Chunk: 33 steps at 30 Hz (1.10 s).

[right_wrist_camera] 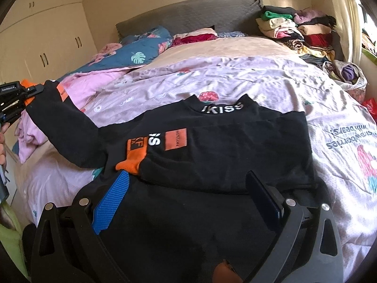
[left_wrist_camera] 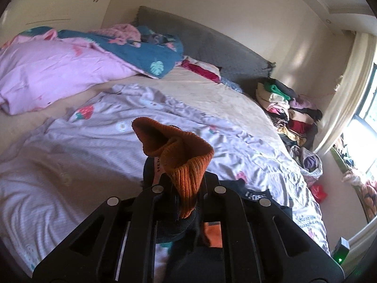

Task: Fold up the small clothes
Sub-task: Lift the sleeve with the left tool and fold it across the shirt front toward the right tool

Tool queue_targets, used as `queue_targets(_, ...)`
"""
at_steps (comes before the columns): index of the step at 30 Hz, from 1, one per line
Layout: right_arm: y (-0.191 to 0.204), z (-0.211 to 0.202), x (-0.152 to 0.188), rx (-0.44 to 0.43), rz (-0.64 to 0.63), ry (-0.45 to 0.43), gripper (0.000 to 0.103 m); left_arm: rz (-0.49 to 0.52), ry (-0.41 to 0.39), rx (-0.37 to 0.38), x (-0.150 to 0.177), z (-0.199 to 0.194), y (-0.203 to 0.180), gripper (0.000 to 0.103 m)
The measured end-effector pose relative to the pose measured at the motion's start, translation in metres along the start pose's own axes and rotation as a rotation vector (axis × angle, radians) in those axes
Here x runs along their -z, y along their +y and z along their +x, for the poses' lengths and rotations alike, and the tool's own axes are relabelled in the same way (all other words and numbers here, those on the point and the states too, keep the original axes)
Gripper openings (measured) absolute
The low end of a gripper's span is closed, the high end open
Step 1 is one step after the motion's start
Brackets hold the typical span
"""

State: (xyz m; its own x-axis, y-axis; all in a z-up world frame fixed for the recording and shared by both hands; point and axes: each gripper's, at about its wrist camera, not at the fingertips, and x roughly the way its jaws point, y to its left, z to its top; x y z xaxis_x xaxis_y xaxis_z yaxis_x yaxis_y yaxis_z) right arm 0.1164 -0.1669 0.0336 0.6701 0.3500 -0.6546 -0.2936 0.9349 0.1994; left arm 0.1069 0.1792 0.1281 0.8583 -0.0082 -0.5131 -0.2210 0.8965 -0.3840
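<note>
A small black sweatshirt (right_wrist_camera: 212, 146) with orange cuffs and white "KISS" lettering lies on the lilac bedspread (right_wrist_camera: 271, 80). One sleeve is folded across the chest, its orange cuff (right_wrist_camera: 132, 160) near my right gripper's blue pad (right_wrist_camera: 113, 200). My right gripper (right_wrist_camera: 188, 184) is open and hovers over the shirt's lower part. My left gripper (left_wrist_camera: 181, 188) is shut on the other sleeve's orange cuff (left_wrist_camera: 179, 153) and holds it lifted out to the left; it also shows in the right wrist view (right_wrist_camera: 26, 89). The shirt's collar (left_wrist_camera: 254, 193) peeks out in the left wrist view.
A pink duvet (left_wrist_camera: 51, 70) and blue leaf-print blanket (left_wrist_camera: 141, 47) are bunched at the bed's far left. A pile of clothes (right_wrist_camera: 299, 30) sits at the bed's right by the grey headboard (right_wrist_camera: 188, 14). A window (left_wrist_camera: 362, 129) lies to the right, wardrobes (right_wrist_camera: 42, 35) to the left.
</note>
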Motion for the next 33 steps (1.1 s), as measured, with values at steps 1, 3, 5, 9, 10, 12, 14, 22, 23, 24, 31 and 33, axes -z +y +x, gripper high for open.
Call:
queue_targets(1,-0.003,-0.002,0.000,0.002,0.005,-0.004,0.098,0.009,0.000,0.007,0.000,0.001,-0.007,0.004)
queue_targets(3,-0.011,-0.005,0.000,0.005,0.019,-0.012,0.098,0.025,-0.001,0.014,-0.001,0.000,-0.016,0.004)
queue_targets(5,-0.018,-0.008,0.000,0.007,0.036,-0.020,0.098,0.043,-0.001,0.025,-0.001,0.001,-0.027,0.004)
queue_targets(9,-0.032,-0.015,-0.003,0.011,0.067,-0.040,0.098,0.080,-0.005,0.056,-0.001,0.001,-0.053,0.004)
queue_targets(10,-0.035,-0.016,-0.003,0.013,0.073,-0.044,0.098,0.088,-0.010,0.068,0.000,0.000,-0.060,0.004)
queue_targets(12,-0.042,-0.019,-0.003,0.020,0.087,-0.052,0.098,0.100,-0.021,0.086,0.000,-0.001,-0.071,0.004)
queue_targets(14,-0.048,-0.023,-0.003,0.025,0.102,-0.061,0.098,0.116,-0.024,0.117,0.001,-0.002,-0.085,0.004)
queue_targets(22,-0.078,-0.032,-0.002,0.067,0.163,-0.084,0.098,0.179,0.010,0.214,0.022,0.010,-0.133,0.004)
queue_targets(23,-0.081,-0.033,-0.001,0.075,0.170,-0.086,0.098,0.181,0.017,0.221,0.025,0.011,-0.136,0.004)
queue_targets(24,-0.083,-0.033,-0.001,0.082,0.175,-0.087,0.098,0.182,0.026,0.230,0.029,0.013,-0.138,0.004)
queue_targets(31,-0.106,-0.044,0.000,0.170,0.196,-0.109,0.098,0.216,0.109,0.256,0.062,0.036,-0.152,0.004)
queue_targets(33,-0.114,-0.048,0.001,0.202,0.203,-0.117,0.098,0.226,0.133,0.261,0.072,0.043,-0.153,0.004)
